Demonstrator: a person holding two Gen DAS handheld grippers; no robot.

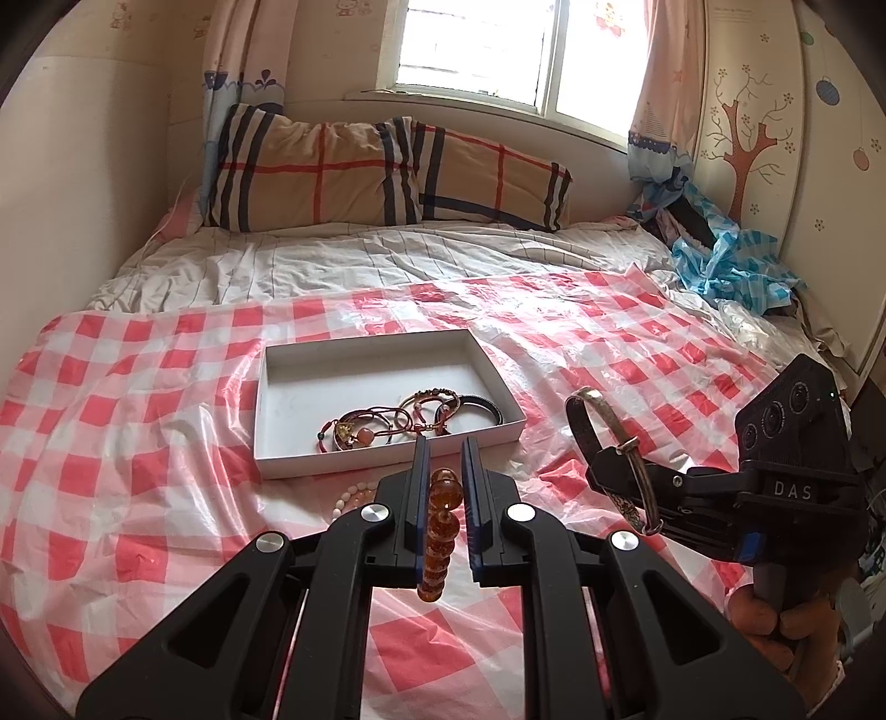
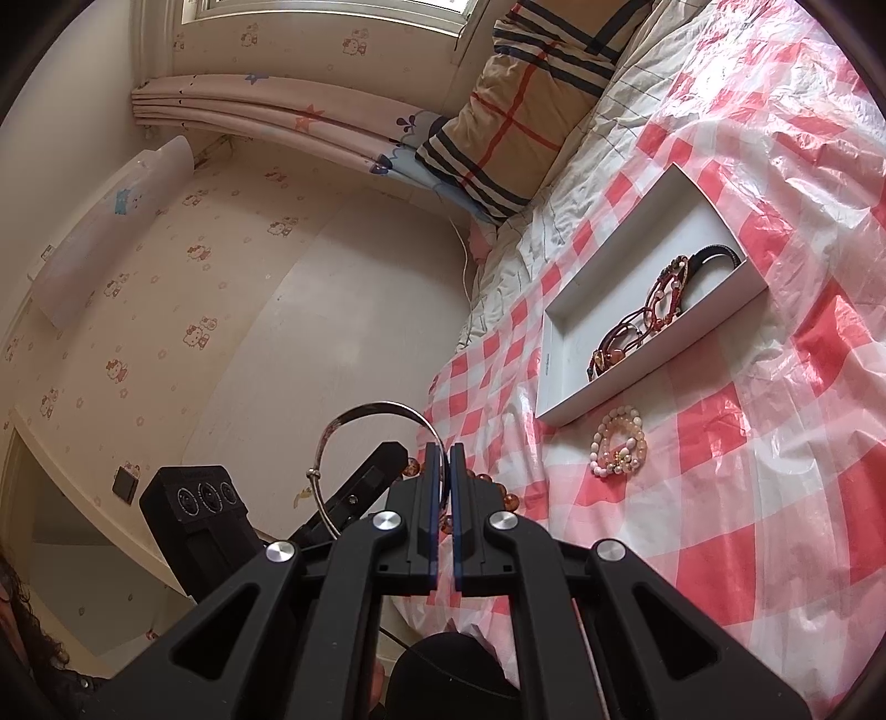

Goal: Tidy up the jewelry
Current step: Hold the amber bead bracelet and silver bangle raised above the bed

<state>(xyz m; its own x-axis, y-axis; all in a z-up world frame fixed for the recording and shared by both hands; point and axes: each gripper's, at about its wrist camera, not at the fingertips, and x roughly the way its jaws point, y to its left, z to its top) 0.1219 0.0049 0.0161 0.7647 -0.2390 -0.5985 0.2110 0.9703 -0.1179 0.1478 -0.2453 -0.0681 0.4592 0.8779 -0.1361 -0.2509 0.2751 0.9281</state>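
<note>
Currently an amber bead bracelet is clamped in the left gripper, its beads hanging in a string between the nearly closed blue pads. A silver bangle is pinched in the right gripper, whose jaws are pressed together on its thin band; in the left wrist view the same bangle is seen standing upright at about 3 o'clock from the left gripper. Both tools are held above a red-and-white checked plastic sheet spread over the bed.

At 12 o'clock from the left gripper, just beyond its tips, a shallow white box is seen lying on the sheet. Several corded and beaded bracelets are gathered in its near half (a dark band among them, at the right end), while the far half is bare. A pale pink bead bracelet is left on the sheet just outside the box's near wall. Two plaid pillows are propped at the head of the bed, below a window.
</note>
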